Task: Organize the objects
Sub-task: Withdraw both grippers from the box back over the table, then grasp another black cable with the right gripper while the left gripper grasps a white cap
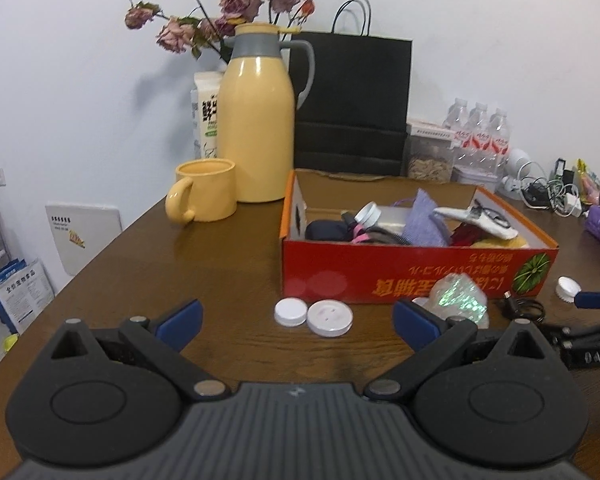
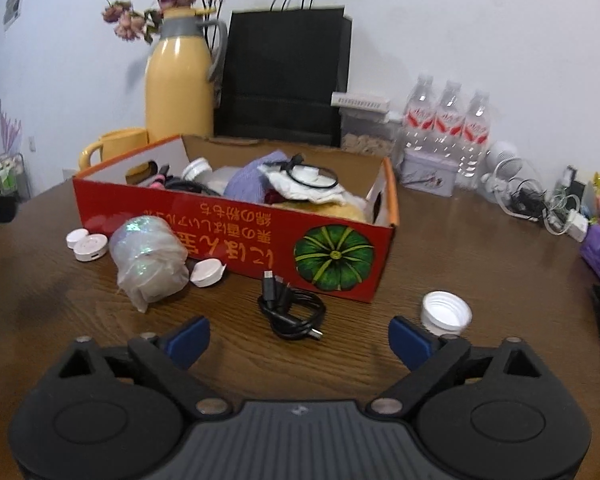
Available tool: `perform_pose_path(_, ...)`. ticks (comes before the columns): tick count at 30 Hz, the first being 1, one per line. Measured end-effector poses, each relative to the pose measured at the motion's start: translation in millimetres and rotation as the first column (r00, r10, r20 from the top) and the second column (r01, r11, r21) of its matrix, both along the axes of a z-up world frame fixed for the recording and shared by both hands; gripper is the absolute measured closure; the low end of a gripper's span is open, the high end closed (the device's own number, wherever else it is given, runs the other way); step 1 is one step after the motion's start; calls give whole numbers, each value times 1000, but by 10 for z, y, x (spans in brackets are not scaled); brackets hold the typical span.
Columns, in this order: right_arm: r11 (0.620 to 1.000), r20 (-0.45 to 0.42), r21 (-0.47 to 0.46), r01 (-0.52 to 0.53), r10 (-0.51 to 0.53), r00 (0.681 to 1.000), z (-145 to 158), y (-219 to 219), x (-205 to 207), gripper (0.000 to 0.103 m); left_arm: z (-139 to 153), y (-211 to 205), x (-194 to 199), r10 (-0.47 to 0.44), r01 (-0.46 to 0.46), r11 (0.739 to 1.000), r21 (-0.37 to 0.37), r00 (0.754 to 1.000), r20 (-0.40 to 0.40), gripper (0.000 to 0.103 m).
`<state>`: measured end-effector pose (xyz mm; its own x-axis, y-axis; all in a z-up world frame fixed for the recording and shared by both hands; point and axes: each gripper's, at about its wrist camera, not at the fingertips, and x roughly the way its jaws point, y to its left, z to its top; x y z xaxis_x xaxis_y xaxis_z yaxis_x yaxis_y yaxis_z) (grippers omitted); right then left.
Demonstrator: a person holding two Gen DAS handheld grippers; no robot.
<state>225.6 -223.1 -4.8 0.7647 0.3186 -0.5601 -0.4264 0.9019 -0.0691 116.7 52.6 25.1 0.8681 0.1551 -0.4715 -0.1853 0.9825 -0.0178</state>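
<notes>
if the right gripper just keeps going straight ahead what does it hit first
Most likely the coiled black cable, lying on the table between the open right gripper and the red box. Depth is hard to judge; if it passes above, the box comes next.

The left gripper (image 1: 298, 322) hangs low over the worktop (image 1: 140, 264), level and pointing forward, its jaws spread wide with nothing between the blue fingertips (image 1: 182, 320). The right gripper (image 2: 299, 340) sits in the same pose above the worktop, jaws likewise wide apart and empty. In the left wrist view the right gripper shows at the far right edge, apart from the left one.
</notes>
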Motion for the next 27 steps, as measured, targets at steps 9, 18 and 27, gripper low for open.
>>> perform_pose_path(9,1000,-56,2,27,-27,998,-84,118,299,23,-67,115,44,28,-28,1000,-4,999,-26,0)
perform_pose_path(18,998,-104,51,26,-21,994,-137,124,398,55,-147,166,130,45,-45,999,-9,998,-52,0)
perform_pose_path(27,999,-66,41,21,-19,998,-143,164,344,59,-284,268,358,71,-70,997,12,992,-102,0)
